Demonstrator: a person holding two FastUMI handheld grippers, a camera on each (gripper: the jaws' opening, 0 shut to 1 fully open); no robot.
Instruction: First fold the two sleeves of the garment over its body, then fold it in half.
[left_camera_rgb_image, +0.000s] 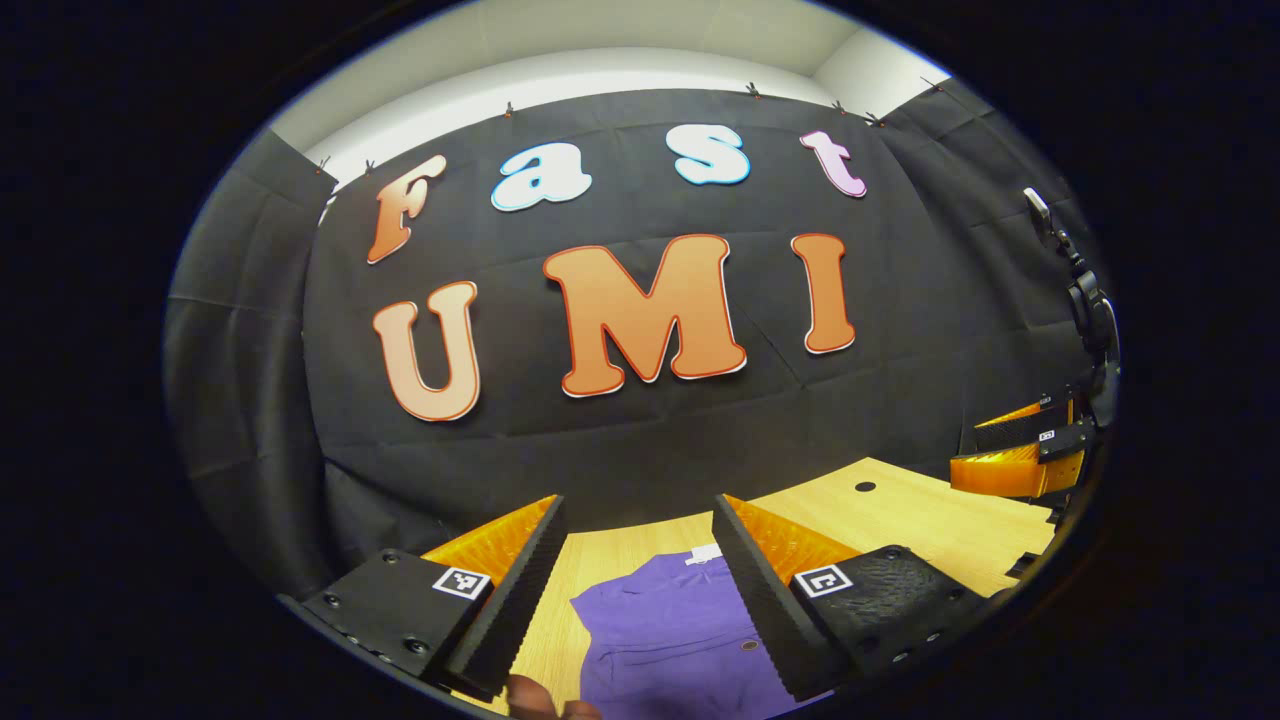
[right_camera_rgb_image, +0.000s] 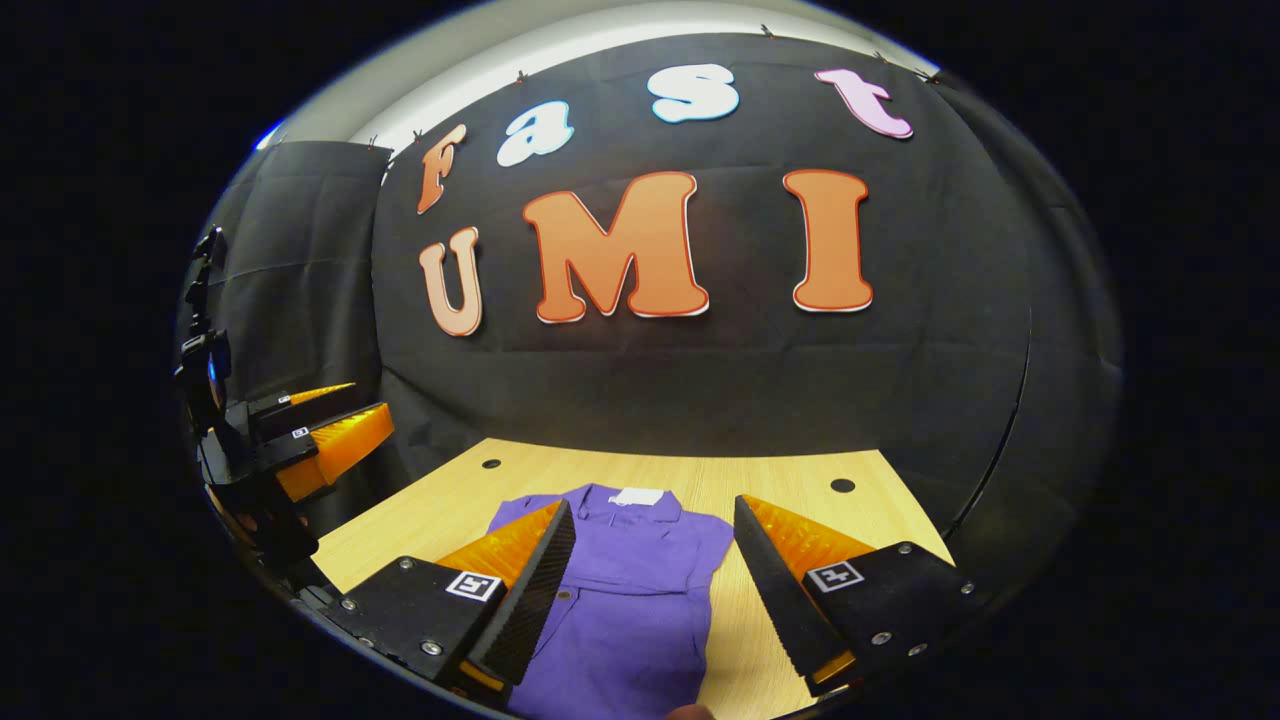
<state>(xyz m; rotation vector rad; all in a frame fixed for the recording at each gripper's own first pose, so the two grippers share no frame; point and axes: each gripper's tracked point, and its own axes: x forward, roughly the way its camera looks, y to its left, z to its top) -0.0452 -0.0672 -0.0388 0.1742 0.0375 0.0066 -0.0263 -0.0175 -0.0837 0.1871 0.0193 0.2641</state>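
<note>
In the left gripper view, the left gripper (left_camera_rgb_image: 640, 590) hangs above the tabletop (left_camera_rgb_image: 940, 530), its fingers spread apart and grasping nothing. Between them lies the purple garment (left_camera_rgb_image: 665, 640), flat on the wood toward the near edge. The right gripper (left_camera_rgb_image: 1020, 455) shows at the right edge of the tabletop.

In the right gripper view, the right gripper (right_camera_rgb_image: 655, 590) is likewise released over the garment (right_camera_rgb_image: 625, 600), which lies mid-table with its collar toward the far edge. The left gripper (right_camera_rgb_image: 320, 440) hovers beyond the tabletop's (right_camera_rgb_image: 790, 480) left edge.
</note>
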